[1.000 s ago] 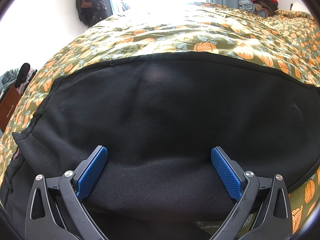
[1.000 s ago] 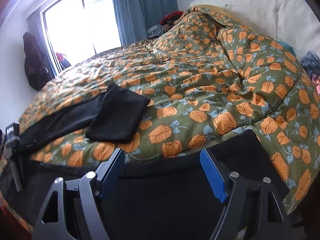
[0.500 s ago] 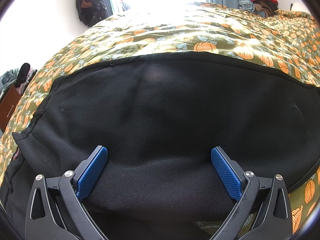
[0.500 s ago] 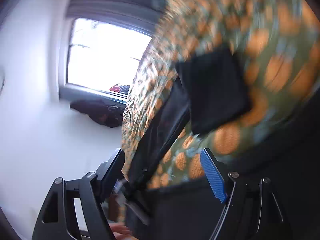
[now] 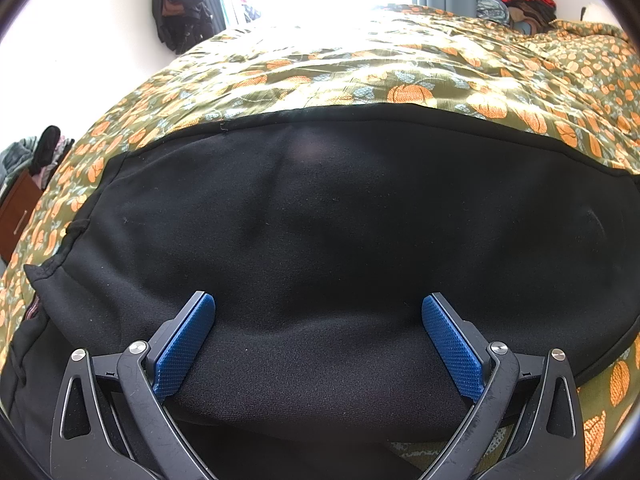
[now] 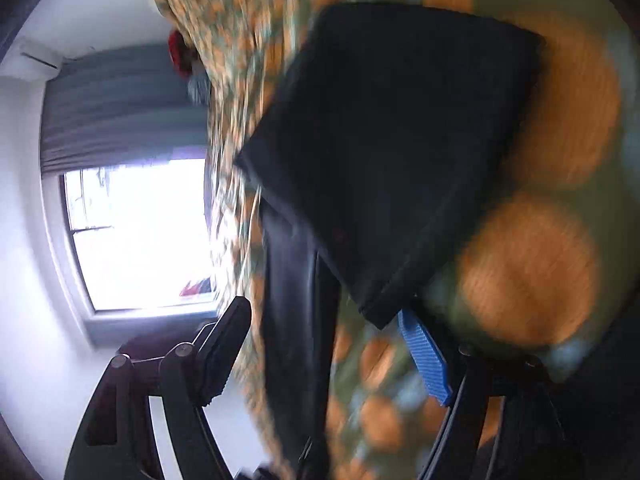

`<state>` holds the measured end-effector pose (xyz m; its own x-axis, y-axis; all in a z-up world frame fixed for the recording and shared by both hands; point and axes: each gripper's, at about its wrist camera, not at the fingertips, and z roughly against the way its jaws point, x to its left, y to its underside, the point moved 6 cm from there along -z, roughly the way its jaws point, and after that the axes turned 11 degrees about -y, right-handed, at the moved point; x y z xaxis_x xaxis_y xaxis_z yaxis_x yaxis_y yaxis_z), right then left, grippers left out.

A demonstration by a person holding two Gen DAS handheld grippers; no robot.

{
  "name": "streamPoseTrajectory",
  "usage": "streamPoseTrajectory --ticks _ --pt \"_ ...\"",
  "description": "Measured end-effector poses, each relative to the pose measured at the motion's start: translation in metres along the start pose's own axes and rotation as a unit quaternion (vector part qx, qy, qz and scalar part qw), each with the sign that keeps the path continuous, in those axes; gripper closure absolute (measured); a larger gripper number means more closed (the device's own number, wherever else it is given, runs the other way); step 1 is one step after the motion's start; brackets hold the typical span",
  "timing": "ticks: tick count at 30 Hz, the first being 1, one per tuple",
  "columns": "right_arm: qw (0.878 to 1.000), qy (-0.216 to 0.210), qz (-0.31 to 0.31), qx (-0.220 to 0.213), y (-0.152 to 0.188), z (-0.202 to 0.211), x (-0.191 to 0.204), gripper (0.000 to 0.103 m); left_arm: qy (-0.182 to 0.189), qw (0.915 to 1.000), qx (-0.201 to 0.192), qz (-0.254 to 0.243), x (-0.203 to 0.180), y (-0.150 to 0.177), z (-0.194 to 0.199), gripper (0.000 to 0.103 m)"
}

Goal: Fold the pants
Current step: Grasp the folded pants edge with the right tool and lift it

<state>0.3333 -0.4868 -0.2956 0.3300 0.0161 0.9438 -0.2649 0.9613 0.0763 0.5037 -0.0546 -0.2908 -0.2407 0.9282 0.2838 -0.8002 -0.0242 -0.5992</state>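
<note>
Black pants (image 5: 340, 208) lie spread flat across a pumpkin-print quilt (image 5: 400, 68) on a bed. My left gripper (image 5: 316, 304) stands open low over the near edge of the pants, with its blue pads (image 5: 184, 344) wide apart and black cloth under and between them. The right wrist view is rolled on its side and blurred. There my right gripper (image 6: 322, 312) is open, close to a folded rectangular black end of the pants (image 6: 400, 140). That end's corner sits just by the blue fingertip (image 6: 420, 352). A narrow black leg strip (image 6: 296, 300) runs behind the gap.
Dark clothes (image 5: 180, 4) hang on the wall by the bright window (image 6: 140, 232) with a grey-blue curtain (image 6: 120, 108). A heap of clothes (image 5: 516, 8) lies at the far end of the bed. A wooden cabinet (image 5: 16, 216) stands beyond the bed's left edge.
My right gripper has rolled onto its side and dropped in towards the folded black end, which now fills much of its view. The left gripper and the pants under it have not moved.
</note>
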Motion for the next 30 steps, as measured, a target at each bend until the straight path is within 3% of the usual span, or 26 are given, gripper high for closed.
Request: streamPoseTrajectory --ticks 2,4,5,17,23,30 --pt "1.000 0.002 0.012 -0.007 -0.007 0.001 0.002 0.029 0.000 1.0000 0.000 0.000 0.000 0.000 0.000 0.000" --pt "1.000 0.007 0.016 0.000 -0.014 -0.002 0.001 0.057 0.000 1.0000 0.000 0.000 0.000 0.000 0.000 0.000" --pt "1.000 0.015 0.023 0.001 -0.014 -0.001 0.000 0.085 0.000 1.0000 0.000 0.000 0.000 0.000 0.000 0.000" --pt "0.984 0.033 0.177 -0.010 -0.053 0.106 0.027 0.086 0.000 1.0000 0.000 0.000 0.000 0.000 0.000 0.000" --pt "0.961 0.113 0.246 -0.060 -0.096 0.174 0.023 0.086 -0.001 1.0000 0.000 0.000 0.000 0.000 0.000 0.000" --pt "0.938 0.169 0.299 -0.038 -0.097 0.200 -0.003 0.088 -0.003 1.0000 0.008 -0.002 -0.003 -0.001 -0.003 0.000"
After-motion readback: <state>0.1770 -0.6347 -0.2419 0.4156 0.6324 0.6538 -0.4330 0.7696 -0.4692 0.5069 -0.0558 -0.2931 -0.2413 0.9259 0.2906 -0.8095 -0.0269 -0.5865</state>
